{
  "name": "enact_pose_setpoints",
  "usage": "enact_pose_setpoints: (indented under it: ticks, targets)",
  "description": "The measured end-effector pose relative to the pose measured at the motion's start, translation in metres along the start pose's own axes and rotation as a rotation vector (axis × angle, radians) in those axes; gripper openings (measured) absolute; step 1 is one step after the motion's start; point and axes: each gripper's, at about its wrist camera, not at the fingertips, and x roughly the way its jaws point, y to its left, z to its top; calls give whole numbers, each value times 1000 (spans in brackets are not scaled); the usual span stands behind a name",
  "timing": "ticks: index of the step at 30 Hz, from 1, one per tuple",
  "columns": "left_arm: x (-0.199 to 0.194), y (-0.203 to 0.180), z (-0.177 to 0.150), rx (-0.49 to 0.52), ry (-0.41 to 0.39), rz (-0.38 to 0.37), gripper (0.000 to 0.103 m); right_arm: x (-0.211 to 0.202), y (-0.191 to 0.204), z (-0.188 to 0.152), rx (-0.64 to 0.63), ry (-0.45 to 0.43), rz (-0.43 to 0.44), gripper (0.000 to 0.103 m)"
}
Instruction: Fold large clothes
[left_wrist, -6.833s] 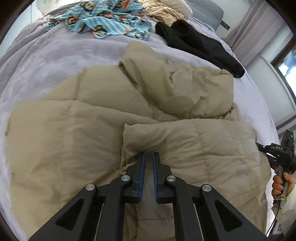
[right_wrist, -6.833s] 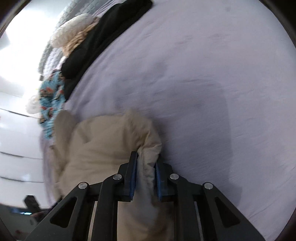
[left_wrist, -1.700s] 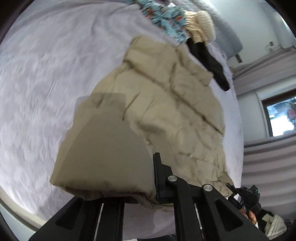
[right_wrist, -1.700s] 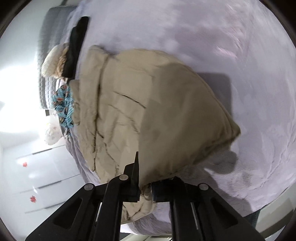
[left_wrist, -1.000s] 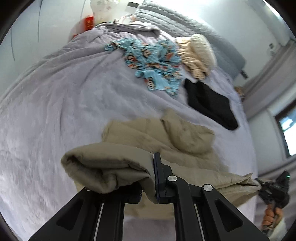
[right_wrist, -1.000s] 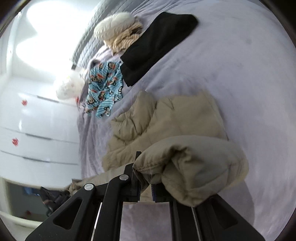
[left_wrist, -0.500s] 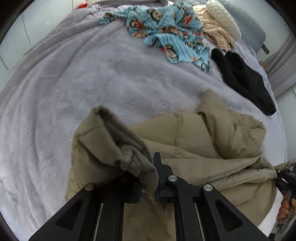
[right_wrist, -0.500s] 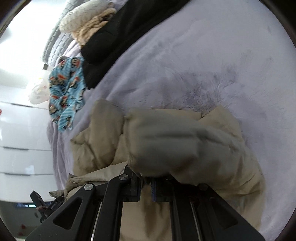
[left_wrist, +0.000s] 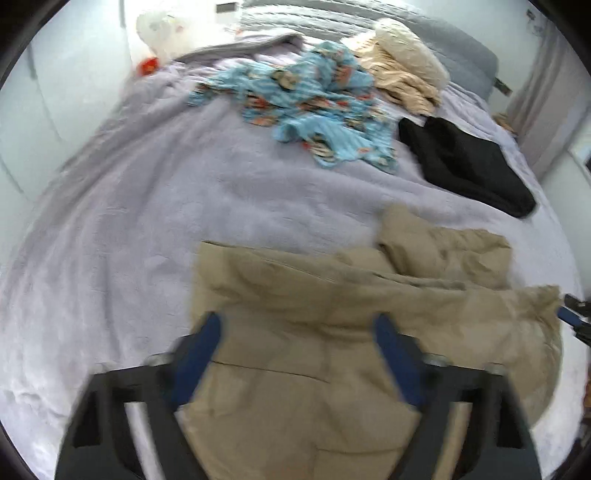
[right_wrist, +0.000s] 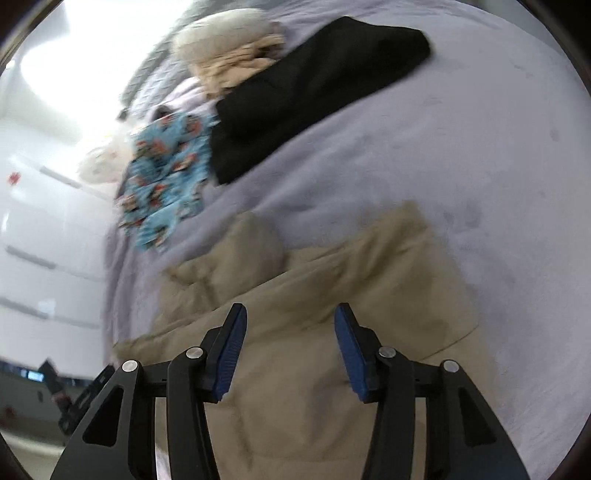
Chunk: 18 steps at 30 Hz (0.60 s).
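Note:
A tan puffer jacket (left_wrist: 332, 332) lies folded over on itself on the lavender bed (left_wrist: 147, 229). My left gripper (left_wrist: 295, 328) is open, its blue-padded fingers spread wide just above the jacket's near left part. In the right wrist view the same jacket (right_wrist: 332, 295) lies below my right gripper (right_wrist: 290, 317), which is open and empty over the jacket's near edge. The right gripper also shows in the left wrist view (left_wrist: 570, 317), at the jacket's right end.
Further up the bed lie a blue patterned garment (left_wrist: 314, 99), a black garment (left_wrist: 469, 166) and a cream knit pile (left_wrist: 402, 70) by the grey headboard (left_wrist: 369, 18). White drawers (right_wrist: 37, 221) stand beside the bed.
Both grippers carried the jacket's lower half up and over onto its upper half, then opened and let go of it. The folded jacket now rests on the bed.

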Motion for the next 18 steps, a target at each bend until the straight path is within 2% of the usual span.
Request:
enact_pose_setpoints:
  ticks: [1, 2, 4, 7, 8, 10, 12, 16, 18]
  targets:
    - [9, -11, -2, 32, 30, -38, 51, 5, 8, -7, -30, 33, 21, 18]
    - [14, -17, -4, 50, 36, -50, 47, 13, 15, -14, -58, 66, 26, 15]
    - [33, -40, -11, 104, 34, -48, 47, 38, 33, -30, -153, 129, 11, 14]
    - [70, -60, -15, 130, 26, -4, 47, 72, 43, -40, -249, 134, -60, 14]
    - [82, -61, -16, 120, 30, 7, 47, 85, 39, -41, -246, 135, -80, 14]
    - [102, -58, -17, 93, 27, 14, 47, 103, 27, -37, -215, 131, -89, 5]
    - [113, -58, -18, 95, 22, 18, 47, 114, 15, -32, -205, 127, -80, 0]
    - [115, -58, -9, 128, 51, 5, 47, 119, 0, -22, -163, 156, -35, 0]
    - [102, -45, -4, 123, 23, 16, 47, 110, 2, -17, -191, 156, -43, 0]
